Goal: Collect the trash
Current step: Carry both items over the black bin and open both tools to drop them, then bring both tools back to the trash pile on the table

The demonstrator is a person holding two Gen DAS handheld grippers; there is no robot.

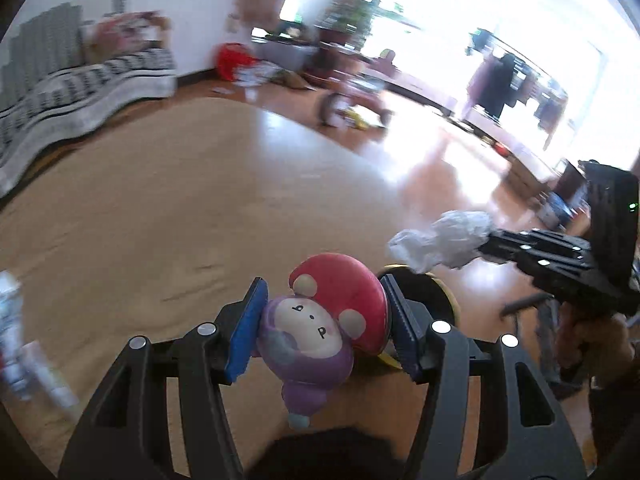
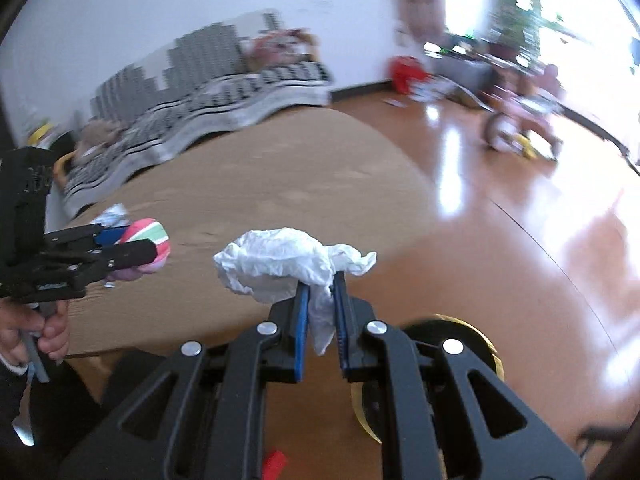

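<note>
Gripping mushroom toy [image 1: 326, 320] in half-spread left gripper [image 1: 324, 320]; right gripper [image 2: 320, 312] pinched nearly closed on crumpled tissue [image 2: 280, 264], above black gold-rimmed bin [image 2: 472, 332] (contents hidden).

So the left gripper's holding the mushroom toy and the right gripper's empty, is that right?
Not quite. The left gripper does hold the mushroom toy, but the right gripper is shut on a crumpled tissue, as the right wrist view shows.
</note>
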